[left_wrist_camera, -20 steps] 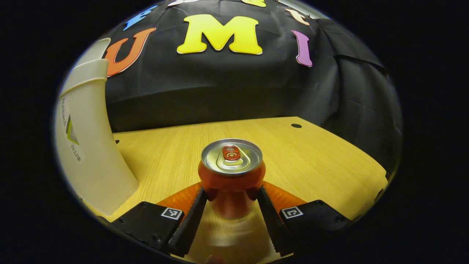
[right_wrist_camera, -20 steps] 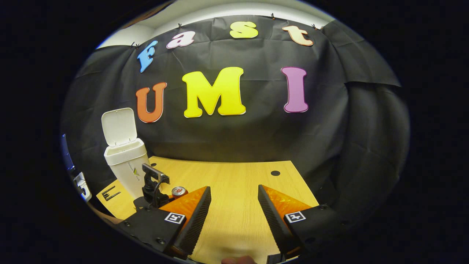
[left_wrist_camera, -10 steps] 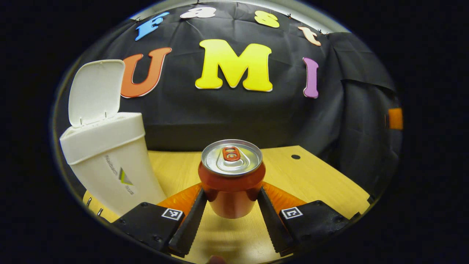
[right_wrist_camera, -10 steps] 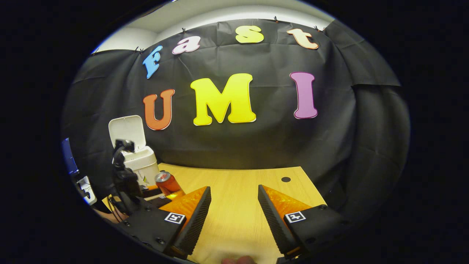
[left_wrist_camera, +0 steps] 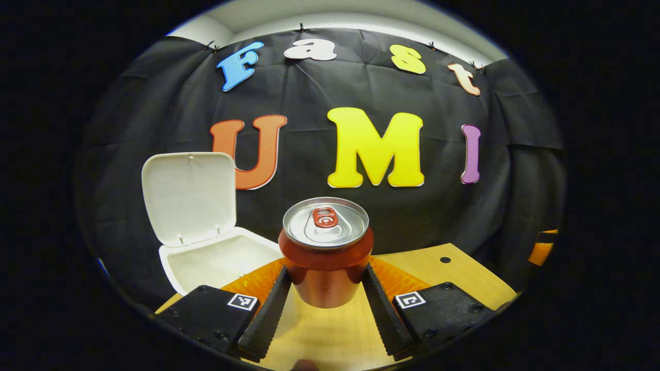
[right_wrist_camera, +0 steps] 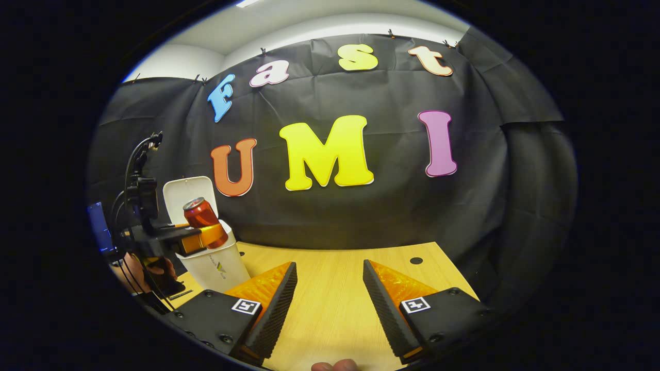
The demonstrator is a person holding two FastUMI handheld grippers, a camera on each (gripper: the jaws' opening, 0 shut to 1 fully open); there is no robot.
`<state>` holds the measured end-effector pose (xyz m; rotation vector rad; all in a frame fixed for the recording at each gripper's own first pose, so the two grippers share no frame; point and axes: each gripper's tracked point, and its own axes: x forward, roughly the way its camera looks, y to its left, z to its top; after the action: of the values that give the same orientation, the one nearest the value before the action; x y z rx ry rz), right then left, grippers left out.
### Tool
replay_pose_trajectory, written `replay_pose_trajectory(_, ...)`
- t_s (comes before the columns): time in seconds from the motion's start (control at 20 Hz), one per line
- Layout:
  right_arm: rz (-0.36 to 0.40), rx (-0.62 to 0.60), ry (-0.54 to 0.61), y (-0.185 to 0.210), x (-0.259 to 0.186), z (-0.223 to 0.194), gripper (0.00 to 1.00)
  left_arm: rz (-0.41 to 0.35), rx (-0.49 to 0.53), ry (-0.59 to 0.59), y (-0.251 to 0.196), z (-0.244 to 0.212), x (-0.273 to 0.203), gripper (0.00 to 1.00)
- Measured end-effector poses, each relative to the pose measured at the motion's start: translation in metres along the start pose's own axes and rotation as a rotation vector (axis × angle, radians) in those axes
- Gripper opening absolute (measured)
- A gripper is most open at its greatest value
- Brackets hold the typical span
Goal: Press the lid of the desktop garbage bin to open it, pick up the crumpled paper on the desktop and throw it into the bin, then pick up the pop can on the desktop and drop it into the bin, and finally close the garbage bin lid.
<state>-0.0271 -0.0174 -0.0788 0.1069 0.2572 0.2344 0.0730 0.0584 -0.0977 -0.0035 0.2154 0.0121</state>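
Note:
In the left gripper view, my left gripper is shut on a red pop can with a silver top, held upright in the air. The white desktop bin stands just to its left and lower, lid raised open. In the right gripper view, the same can hangs in the left gripper at the height of the bin's rim, at the far left. My right gripper stands open above the wooden desktop, nothing between its fingers.
The desk has a small dark hole near its back right corner. A hand holds the left gripper at the far left. The black cloth wall closes the back and right of the desk.
The left gripper has lifted the can from the desktop up to the level of the bin's rim and closer to its open mouth. The right gripper has stayed open, tilting slightly upward.

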Motion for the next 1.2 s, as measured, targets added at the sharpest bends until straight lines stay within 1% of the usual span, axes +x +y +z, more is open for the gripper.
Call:
replay_pose_trajectory(0.3, -0.008, -0.010, -0.015, 0.016, 0.005, 0.007, 0.83, 0.168, -0.055, 0.032, 0.097, 0.016, 0.015, 0.82)
replay_pose_trajectory(0.4, -0.015, -0.014, -0.015, 0.020, 0.007, 0.008, 0.83, 0.206, -0.046, 0.057, 0.120, 0.010, 0.021, 0.82)
replay_pose_trajectory(0.5, -0.019, -0.013, -0.014, 0.026, 0.011, 0.008, 0.83, 0.225, -0.043, 0.095, 0.139, -0.002, 0.032, 0.82)
replay_pose_trajectory(0.7, -0.014, -0.012, -0.004, 0.044, 0.017, 0.009, 0.83, 0.259, -0.048, 0.153, 0.159, -0.022, 0.049, 0.82)
replay_pose_trajectory(0.8, -0.008, -0.022, -0.006, 0.054, 0.019, 0.010, 0.83, 0.274, -0.052, 0.170, 0.163, -0.027, 0.053, 0.83)
replay_pose_trajectory(0.95, -0.011, -0.012, -0.003, 0.059, 0.021, 0.007, 0.83, 0.263, -0.056, 0.173, 0.160, -0.029, 0.057, 0.86)
replay_pose_trajectory(1.0, -0.014, -0.008, -0.001, 0.060, 0.021, 0.005, 0.83, 0.264, -0.052, 0.174, 0.160, -0.028, 0.057, 0.85)
replay_pose_trajectory(1.1, -0.020, 0.000, 0.006, 0.060, 0.022, 0.001, 0.83, 0.263, -0.056, 0.173, 0.160, -0.029, 0.057, 0.89)
replay_pose_trajectory(1.15, -0.022, 0.002, 0.009, 0.060, 0.021, 0.000, 0.83, 0.263, -0.060, 0.177, 0.158, -0.028, 0.056, 0.96)
replay_pose_trajectory(1.2, -0.023, 0.003, 0.012, 0.060, 0.022, 0.000, 0.83, 0.262, -0.064, 0.179, 0.158, -0.028, 0.055, 0.98)
